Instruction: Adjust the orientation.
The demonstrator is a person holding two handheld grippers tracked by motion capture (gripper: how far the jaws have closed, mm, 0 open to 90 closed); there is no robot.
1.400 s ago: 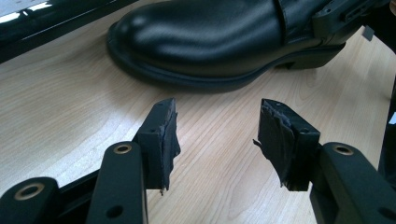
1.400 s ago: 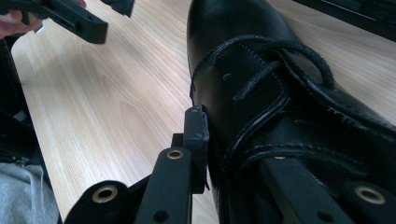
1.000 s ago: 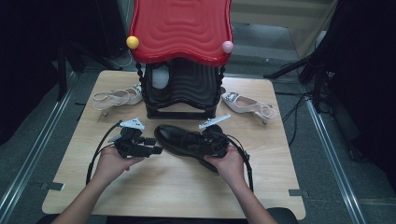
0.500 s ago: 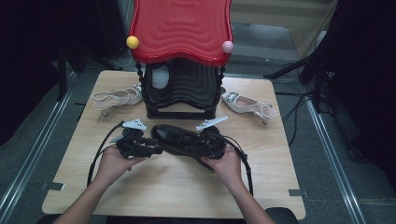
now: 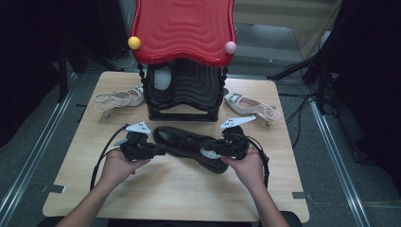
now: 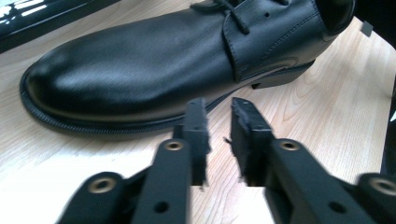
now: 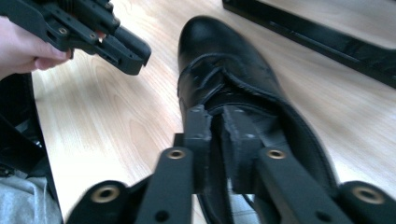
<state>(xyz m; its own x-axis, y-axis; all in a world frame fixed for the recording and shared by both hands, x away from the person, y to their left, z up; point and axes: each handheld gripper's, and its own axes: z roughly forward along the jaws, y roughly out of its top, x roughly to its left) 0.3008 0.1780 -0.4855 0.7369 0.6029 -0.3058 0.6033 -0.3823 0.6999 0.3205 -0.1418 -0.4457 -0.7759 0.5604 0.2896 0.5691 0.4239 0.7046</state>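
A black leather lace-up shoe (image 5: 182, 141) lies on its sole across the middle of the wooden table (image 5: 189, 194), toe to the left. My left gripper (image 5: 163, 150) sits beside the toe. In the left gripper view its jaws (image 6: 218, 105) have just closed to a narrow gap with nothing between them, just short of the shoe (image 6: 140, 60). My right gripper (image 5: 209, 148) is at the heel opening. Its jaws (image 7: 215, 112) have just closed, and they straddle the collar edge of the shoe (image 7: 210, 51), seemingly pinching it.
A black shoe rack (image 5: 184, 90) with a red wavy top (image 5: 184, 28) stands at the back centre. One white heeled shoe (image 5: 118, 98) lies to its left and another (image 5: 248, 105) to its right. The left gripper (image 7: 133, 51) also appears beside the toe in the right gripper view.
My right gripper has slid a little to the right along the shoe, toward the heel. The left gripper and the shoe have stayed where they were.
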